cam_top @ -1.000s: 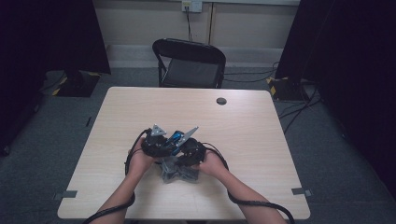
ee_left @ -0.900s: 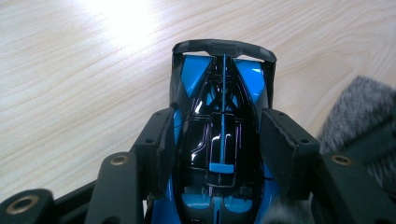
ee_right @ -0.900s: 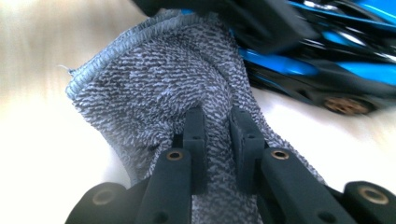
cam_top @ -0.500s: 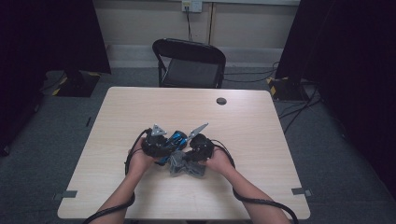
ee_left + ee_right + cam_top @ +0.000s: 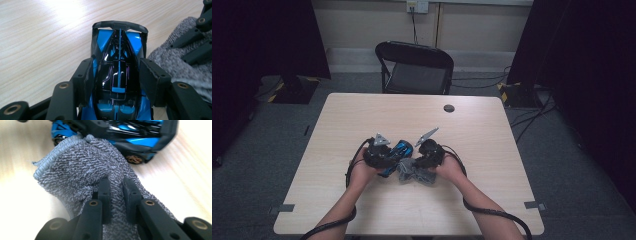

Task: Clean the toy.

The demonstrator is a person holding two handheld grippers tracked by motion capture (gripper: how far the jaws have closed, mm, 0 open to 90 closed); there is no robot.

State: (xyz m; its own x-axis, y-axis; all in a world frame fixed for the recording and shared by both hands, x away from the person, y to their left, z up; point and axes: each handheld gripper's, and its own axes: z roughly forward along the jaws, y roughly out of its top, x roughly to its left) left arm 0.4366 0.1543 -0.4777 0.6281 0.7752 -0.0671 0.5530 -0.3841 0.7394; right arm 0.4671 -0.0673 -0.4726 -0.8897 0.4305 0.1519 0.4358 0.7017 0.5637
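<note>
A blue and black toy car point(image 5: 119, 62) sits between the pads of my left gripper point(image 5: 120, 80), which is shut on its sides; the car point(image 5: 396, 152) rests near the middle of the table. My right gripper point(image 5: 116, 192) is shut on a fold of a grey cloth point(image 5: 82, 175). That cloth point(image 5: 412, 172) lies bunched on the table and touches the car point(image 5: 130, 135) at its side near a wheel. Seen from above, the left gripper point(image 5: 379, 155) and the right gripper point(image 5: 428, 155) are close together, each in a hand.
The light wooden table point(image 5: 492, 145) carries a small dark round object point(image 5: 449, 108) near its far edge. A black folding chair point(image 5: 414, 67) stands behind the table. Cables trail from both grippers along the forearms.
The right gripper with the cloth has slid a little to the right and away from the left gripper. The left gripper and car have stayed in place.
</note>
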